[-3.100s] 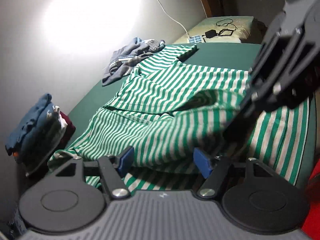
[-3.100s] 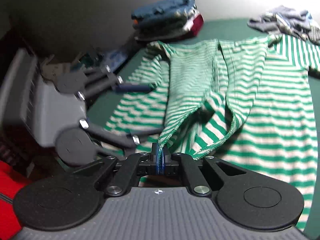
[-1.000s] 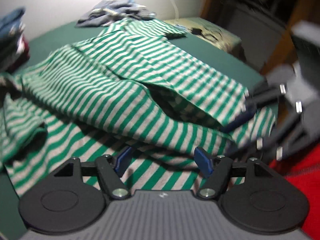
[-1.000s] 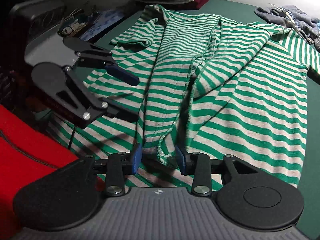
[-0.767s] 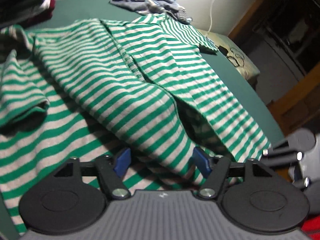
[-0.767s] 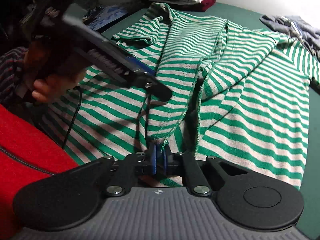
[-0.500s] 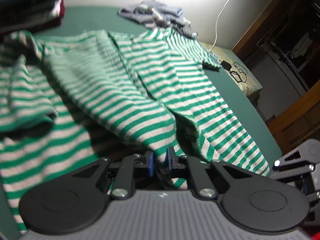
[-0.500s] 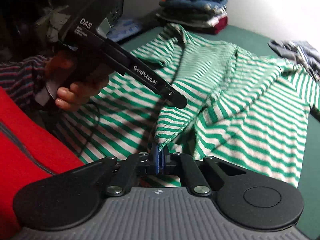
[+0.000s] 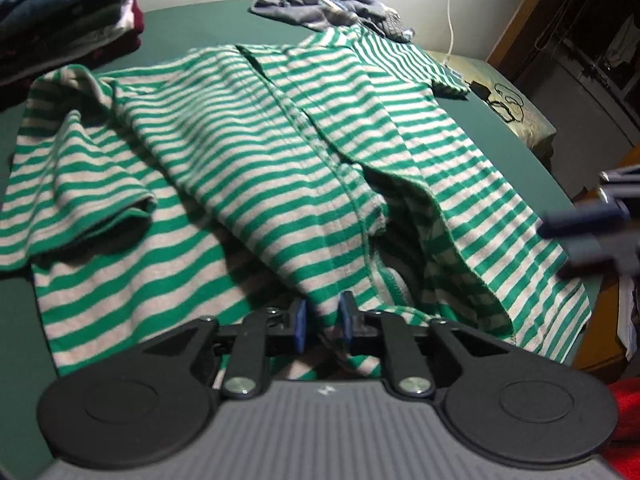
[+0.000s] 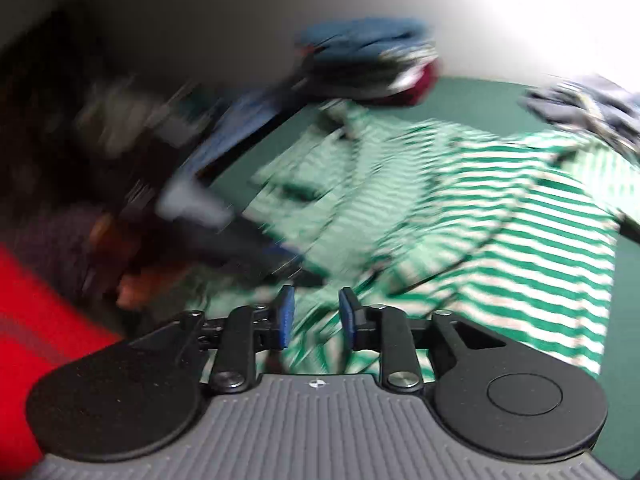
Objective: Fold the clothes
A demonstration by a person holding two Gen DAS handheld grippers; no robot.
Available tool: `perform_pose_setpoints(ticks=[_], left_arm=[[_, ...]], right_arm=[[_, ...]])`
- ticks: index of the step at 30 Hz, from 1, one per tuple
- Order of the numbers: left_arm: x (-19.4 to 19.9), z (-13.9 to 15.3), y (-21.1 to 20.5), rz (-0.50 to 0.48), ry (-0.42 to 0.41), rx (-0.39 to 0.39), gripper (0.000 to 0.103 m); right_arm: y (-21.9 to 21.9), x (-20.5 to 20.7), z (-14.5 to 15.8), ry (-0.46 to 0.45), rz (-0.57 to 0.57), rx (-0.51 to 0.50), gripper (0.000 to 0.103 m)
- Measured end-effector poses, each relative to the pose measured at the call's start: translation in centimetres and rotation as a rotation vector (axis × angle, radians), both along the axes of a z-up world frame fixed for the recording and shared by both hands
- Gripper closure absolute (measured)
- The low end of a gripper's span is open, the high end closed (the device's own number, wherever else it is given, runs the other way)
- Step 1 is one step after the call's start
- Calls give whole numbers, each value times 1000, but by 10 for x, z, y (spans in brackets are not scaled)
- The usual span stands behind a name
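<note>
**Striped shirt pinched at its hem on the green bed**

The green-and-white striped shirt (image 9: 248, 168) lay spread across the green bed (image 9: 192, 28), rumpled, with one flap folded over its middle. The left gripper (image 9: 323, 322) sat at the shirt's near hem, its blue pads pressed against a bunched fold of striped cloth that rose between them, so it was clamped on the shirt. The right gripper (image 10: 314, 322) hung over the same hem, its blue pads standing apart with striped cloth showing in the gap; that view was badly smeared, and I could not tell whether the cloth touched the pads.

Beyond the shirt's far left corner stood a stack of folded clothes (image 9: 64, 12), blue on top and dark red low down. Past the shirt's far edge lay a crumpled grey-blue garment (image 9: 324, 4). A white cable (image 9: 454, 20) ran down the wall past the shirt's far right sleeve.
</note>
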State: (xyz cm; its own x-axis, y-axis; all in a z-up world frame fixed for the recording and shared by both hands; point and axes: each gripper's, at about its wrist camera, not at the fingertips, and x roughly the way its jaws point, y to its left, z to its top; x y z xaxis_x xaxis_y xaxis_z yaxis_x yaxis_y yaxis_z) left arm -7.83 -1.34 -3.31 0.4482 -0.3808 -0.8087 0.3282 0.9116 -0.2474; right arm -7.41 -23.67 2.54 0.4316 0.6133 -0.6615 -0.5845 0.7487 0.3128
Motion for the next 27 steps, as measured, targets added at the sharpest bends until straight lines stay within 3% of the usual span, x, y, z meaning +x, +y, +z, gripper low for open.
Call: perform_pose_setpoints(ticks=[2,5,10,12,13,15,18,20,23,27], left_arm=[[-1,8,7,9,-24,13,74],[-2,22,11,15,-67,48,72],[-14,32,-8,-95,-97,64,71],[-22,33,-21,-171,-106,63,57],[-25,31,-28,-206,-101,63,55],[-31,26,-42,-272,-90,77,55],[-41,19,-58,-353,-84,116,55],[-44,16,-61,-387,-79,122,54],[-46,9,-65,-412,-58,125,44],[-47,0,-70,-445,-31,129,44]], right_arm=[[-10,18,-15,44,-143,-42,74],[-12,38,-49,101,-249,-106,78],[10,40,-67,69,-214,-101,77],[18,41,-71,55,-189,-112,77],[20,43,-72,55,-184,-113,79],[19,48,-69,77,-174,-100,95],[12,50,-56,133,-179,-92,99],[5,45,-43,139,-167,-106,99],[1,39,-34,133,-165,-161,99],[0,32,-39,96,-165,-214,102]])
